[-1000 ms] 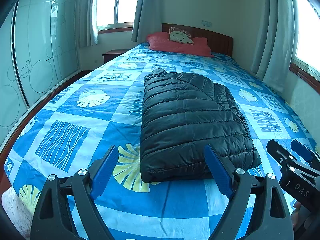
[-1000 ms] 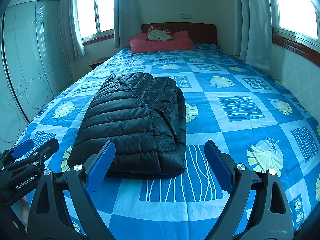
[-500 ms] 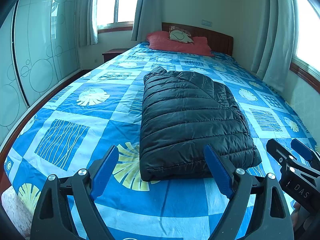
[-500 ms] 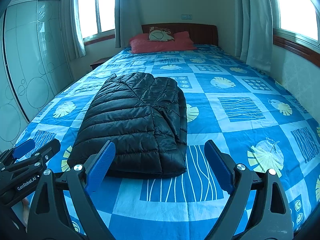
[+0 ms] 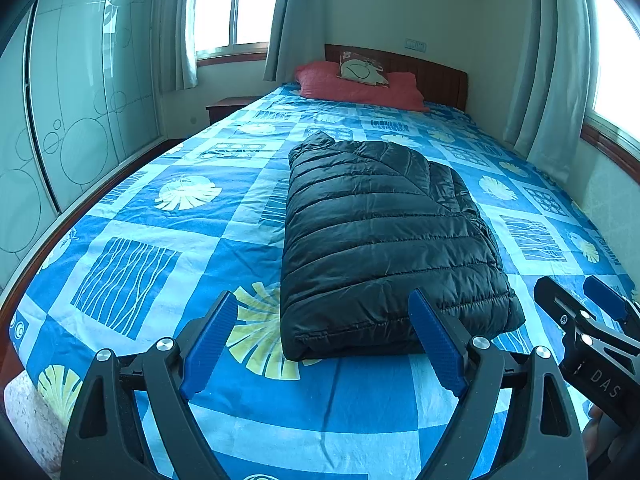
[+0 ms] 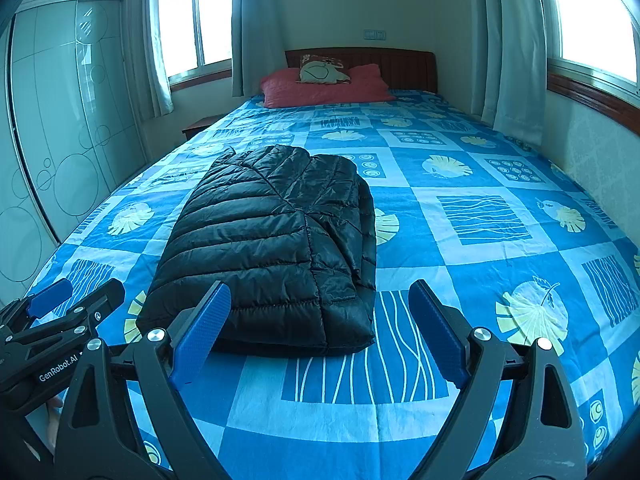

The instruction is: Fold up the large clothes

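Note:
A black quilted puffer jacket (image 5: 384, 236) lies folded into a long rectangle on the blue patterned bedspread (image 5: 160, 216); the right wrist view shows the same jacket (image 6: 272, 240) left of centre. My left gripper (image 5: 324, 340) hovers open above the bed's near end, just short of the jacket's near edge, with nothing between its blue pads. My right gripper (image 6: 320, 332) also stands open and holds nothing, in front of the jacket's near right corner. Each gripper appears at the edge of the other's view: the right gripper (image 5: 588, 320) and the left gripper (image 6: 64, 300).
Red pillows (image 5: 360, 86) and a patterned cushion (image 5: 364, 72) lie against the wooden headboard (image 6: 400, 64). A glass-door wardrobe (image 5: 80, 100) lines the left side, with a small nightstand (image 5: 228, 106) beyond it. Curtained windows and a wall run along the right (image 6: 516, 40).

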